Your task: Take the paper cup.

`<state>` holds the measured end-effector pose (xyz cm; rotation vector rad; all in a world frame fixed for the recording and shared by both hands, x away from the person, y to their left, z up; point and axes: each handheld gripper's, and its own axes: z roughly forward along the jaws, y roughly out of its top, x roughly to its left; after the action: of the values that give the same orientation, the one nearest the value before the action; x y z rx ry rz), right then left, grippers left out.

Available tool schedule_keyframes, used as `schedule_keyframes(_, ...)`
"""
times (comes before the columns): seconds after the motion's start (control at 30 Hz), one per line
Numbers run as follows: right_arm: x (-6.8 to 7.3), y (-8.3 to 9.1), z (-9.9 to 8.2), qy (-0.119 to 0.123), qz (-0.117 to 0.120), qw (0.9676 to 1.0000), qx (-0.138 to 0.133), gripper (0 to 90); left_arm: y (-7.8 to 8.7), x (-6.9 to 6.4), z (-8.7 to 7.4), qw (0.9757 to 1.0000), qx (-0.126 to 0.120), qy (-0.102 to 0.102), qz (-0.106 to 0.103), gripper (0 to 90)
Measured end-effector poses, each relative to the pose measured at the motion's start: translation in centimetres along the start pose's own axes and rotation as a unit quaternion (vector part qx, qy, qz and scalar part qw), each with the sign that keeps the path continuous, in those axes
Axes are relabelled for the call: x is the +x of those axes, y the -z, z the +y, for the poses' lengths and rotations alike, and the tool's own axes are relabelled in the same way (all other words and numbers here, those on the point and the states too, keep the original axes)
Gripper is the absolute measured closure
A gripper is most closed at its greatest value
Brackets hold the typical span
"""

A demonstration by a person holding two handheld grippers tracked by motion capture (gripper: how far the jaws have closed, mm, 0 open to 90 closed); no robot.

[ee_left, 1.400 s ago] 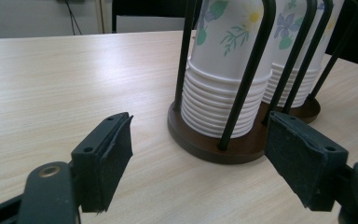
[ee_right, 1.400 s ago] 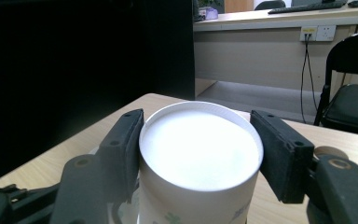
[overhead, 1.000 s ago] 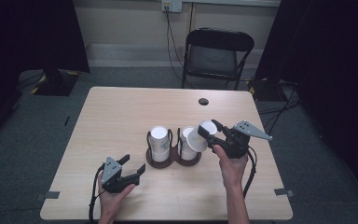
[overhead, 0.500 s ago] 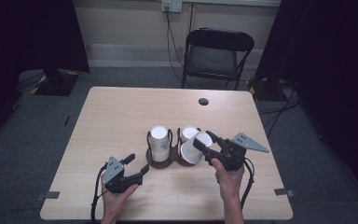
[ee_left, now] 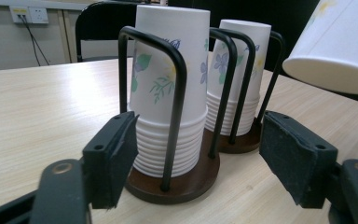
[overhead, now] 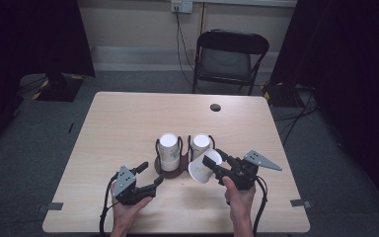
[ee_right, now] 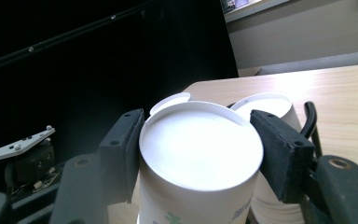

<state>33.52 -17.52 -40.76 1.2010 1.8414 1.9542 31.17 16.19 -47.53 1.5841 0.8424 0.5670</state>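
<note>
A dark wire cup holder [overhead: 170, 170] on brown round bases [ee_left: 186, 184] stands mid-table with two stacks of floral paper cups, the left stack [overhead: 169, 148] and the right stack [overhead: 200, 145]. My right gripper [overhead: 216, 165] is shut on a single paper cup [overhead: 205, 168], tilted with its mouth toward the holder, just in front of the right stack. In the right gripper view both pads clamp the cup's upturned base [ee_right: 200, 149]. My left gripper [overhead: 151, 174] is open at the holder's near left, its jaws either side of the left stack [ee_left: 170, 84] without touching it.
The wooden table [overhead: 128, 123] has a small round hole [overhead: 215, 107] near its far right. A black folding chair [overhead: 229, 57] stands beyond the far edge. Dark curtains flank the room.
The right gripper has brought the cup down and toward the near edge, from above the right stack to beside the holder. The left gripper has stayed where it was.
</note>
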Motion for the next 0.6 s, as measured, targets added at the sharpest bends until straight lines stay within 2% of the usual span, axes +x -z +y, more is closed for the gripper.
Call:
schedule_keyframes(0.1, 0.0, 0.0, -0.2, -0.004, 0.004, 1.0000, -0.001, 36.9, -0.1, -0.1, 0.1, 1.0000, -0.001, 0.001, -0.010, 26.7)
schedule_keyframes(0.23, 0.3, 0.0, -0.8, -0.021, 0.012, 0.9997, -0.003, 37.0, -0.4, -0.3, 0.2, 0.9997, -0.002, 0.005, -0.023, 28.3)
schedule_keyframes(0.4, 0.6, -0.5, -1.9, -0.047, 0.026, 0.9986, -0.002, 37.0, -0.9, -1.0, 0.2, 0.9992, -0.004, -0.005, -0.039, 30.6)
schedule_keyframes(0.43, 0.6, -0.5, -1.9, -0.047, 0.026, 0.9986, -0.002, 37.0, -0.9, -1.0, 0.2, 0.9992, -0.004, -0.005, -0.039, 33.7)
schedule_keyframes(0.6, 1.2, -1.2, -2.2, -0.056, 0.042, 0.9975, 0.001, 37.0, -1.2, -1.6, 0.1, 0.9987, -0.004, -0.013, -0.048, 34.4)
